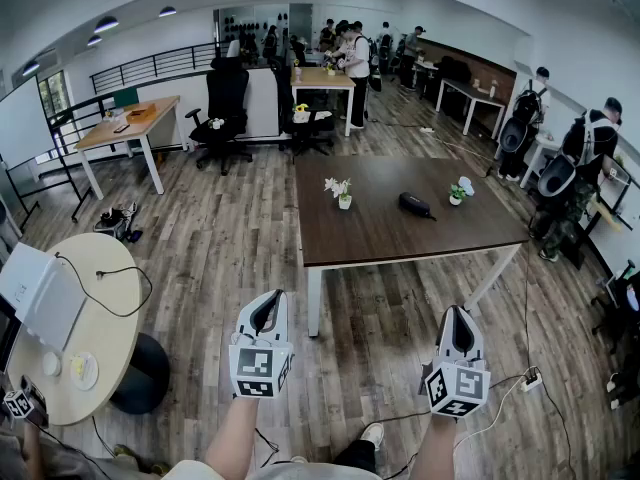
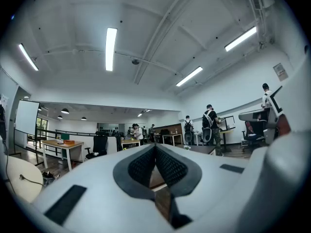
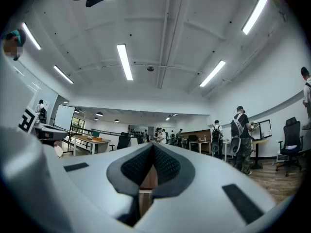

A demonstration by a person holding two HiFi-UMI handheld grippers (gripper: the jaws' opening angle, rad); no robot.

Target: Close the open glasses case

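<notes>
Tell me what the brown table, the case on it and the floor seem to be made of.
Table: dark brown wood or veneer, matt, with faint grain.
Case: dark; too small to tell the material.
Floor: grey-brown wood-look planks, with visible seams.

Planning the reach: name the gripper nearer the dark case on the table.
Right. The right gripper sits before the table, nearly in line with the case; the left gripper is farther left, by the table's corner.
</notes>
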